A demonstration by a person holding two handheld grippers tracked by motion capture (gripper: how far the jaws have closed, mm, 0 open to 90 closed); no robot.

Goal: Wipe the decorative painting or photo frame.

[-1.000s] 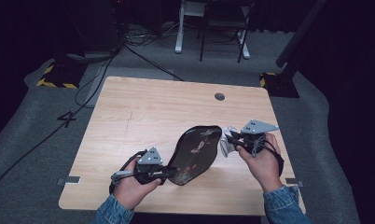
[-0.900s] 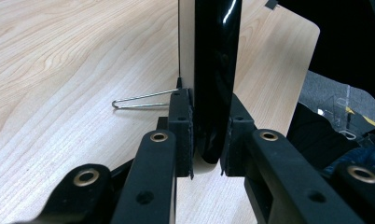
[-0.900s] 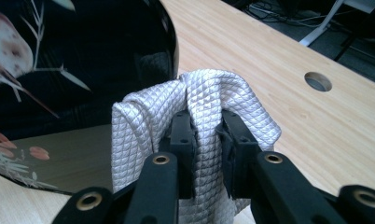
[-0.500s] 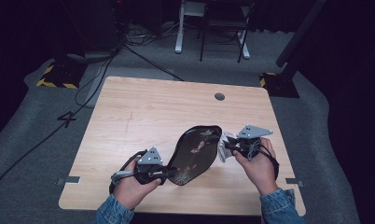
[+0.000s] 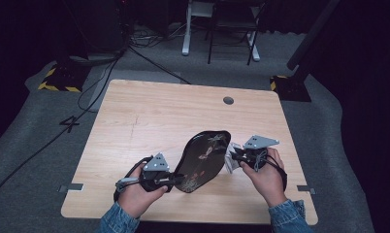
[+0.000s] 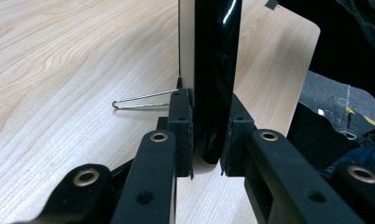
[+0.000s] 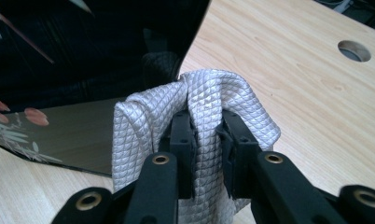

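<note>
Jaws of the left gripper (image 5: pixel 170 180) clamp the black tray's (image 5: pixel 203 160) rim, propping it tilted near the table's (image 5: pixel 135 121) front edge. Right gripper (image 5: pixel 230 159) pinches a grey cloth (image 7: pixel 195 126) against its upper face, seemingly for wiping.

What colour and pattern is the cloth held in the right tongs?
The cloth is silvery grey with a small quilted diamond pattern, seen best in the right gripper view.

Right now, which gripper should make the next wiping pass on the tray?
Right. The right gripper is shut on the grey cloth, right at the black tray and its glossy face. The left gripper is clamped on the tray's rim, holding it tilted up off the table, so it likely should just steady it.
</note>
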